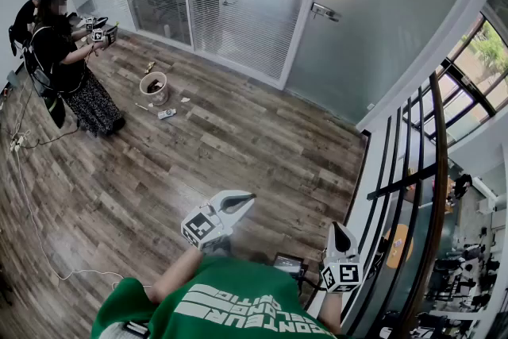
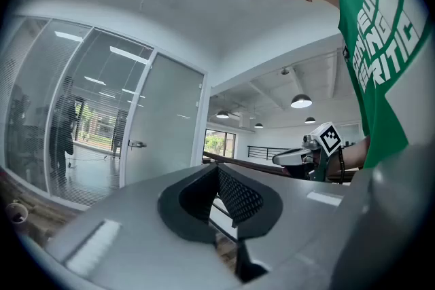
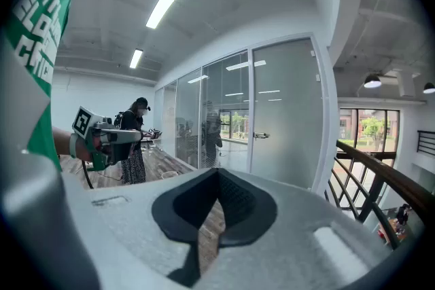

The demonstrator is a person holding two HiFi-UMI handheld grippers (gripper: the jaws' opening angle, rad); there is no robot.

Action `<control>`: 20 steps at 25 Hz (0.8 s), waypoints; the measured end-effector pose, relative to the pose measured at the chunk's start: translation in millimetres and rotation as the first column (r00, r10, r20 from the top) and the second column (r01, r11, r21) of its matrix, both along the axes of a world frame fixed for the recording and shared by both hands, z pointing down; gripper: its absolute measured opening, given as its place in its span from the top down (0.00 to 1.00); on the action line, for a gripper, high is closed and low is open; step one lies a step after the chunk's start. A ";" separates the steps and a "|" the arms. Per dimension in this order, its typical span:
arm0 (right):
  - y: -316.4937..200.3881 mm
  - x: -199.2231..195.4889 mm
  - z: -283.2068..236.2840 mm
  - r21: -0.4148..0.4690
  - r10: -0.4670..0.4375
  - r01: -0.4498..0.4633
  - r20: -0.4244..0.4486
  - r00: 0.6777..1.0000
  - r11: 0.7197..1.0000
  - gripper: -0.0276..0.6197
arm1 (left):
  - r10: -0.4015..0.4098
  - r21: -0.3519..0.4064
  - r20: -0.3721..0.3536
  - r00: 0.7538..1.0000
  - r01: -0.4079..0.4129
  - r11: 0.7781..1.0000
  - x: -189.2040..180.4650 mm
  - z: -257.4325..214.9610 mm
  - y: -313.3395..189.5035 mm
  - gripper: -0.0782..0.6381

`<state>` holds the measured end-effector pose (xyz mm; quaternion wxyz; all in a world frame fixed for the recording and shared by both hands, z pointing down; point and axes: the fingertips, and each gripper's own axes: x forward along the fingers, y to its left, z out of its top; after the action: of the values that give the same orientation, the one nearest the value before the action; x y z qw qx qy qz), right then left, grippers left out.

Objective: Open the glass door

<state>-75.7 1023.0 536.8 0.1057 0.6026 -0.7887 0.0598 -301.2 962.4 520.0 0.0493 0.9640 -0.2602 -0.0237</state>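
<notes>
The glass door [image 1: 373, 20] is a frosted panel at the far side of the room, and it is closed. Its metal handle [image 1: 324, 12] sits on its left edge. The door [image 2: 173, 125] and handle [image 2: 137, 144] show far off in the left gripper view, and the door [image 3: 285, 119] and handle [image 3: 259, 136] show far off in the right gripper view too. My left gripper [image 1: 248, 198] [image 2: 218, 166] is held level in front of my chest, shut and empty. My right gripper [image 1: 339, 228] [image 3: 217, 173] is beside it near the railing, also shut on nothing. Both are several steps from the door.
A dark stair railing [image 1: 413, 171] runs close on my right. A person in black [image 1: 63, 59] with their own grippers stands at the left by the glass wall. A bucket [image 1: 154, 87] and small litter lie on the wood floor. A cable [image 1: 32, 210] trails along the left.
</notes>
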 end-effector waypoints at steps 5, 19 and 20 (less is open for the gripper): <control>-21.0 -22.8 2.5 -0.002 -0.021 0.021 -0.006 1.000 1.000 0.97 | -0.034 0.003 -0.010 0.999 0.034 0.999 -25.2 1.5 -16.6 0.87; -29.7 -47.2 -4.1 0.029 0.073 -0.071 -0.047 0.996 0.997 0.97 | 0.031 -0.018 -0.030 0.999 -0.032 0.999 -48.5 -4.2 -28.5 0.87; -27.8 -45.9 -5.2 0.031 0.087 -0.086 -0.048 0.995 0.996 0.97 | 0.040 -0.018 -0.035 0.999 -0.040 0.999 -48.6 -3.5 -29.2 0.87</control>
<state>-121.6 995.2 531.6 0.1136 0.6390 -0.7598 0.0381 -349.8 933.1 516.4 0.0631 0.9680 -0.2403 -0.0369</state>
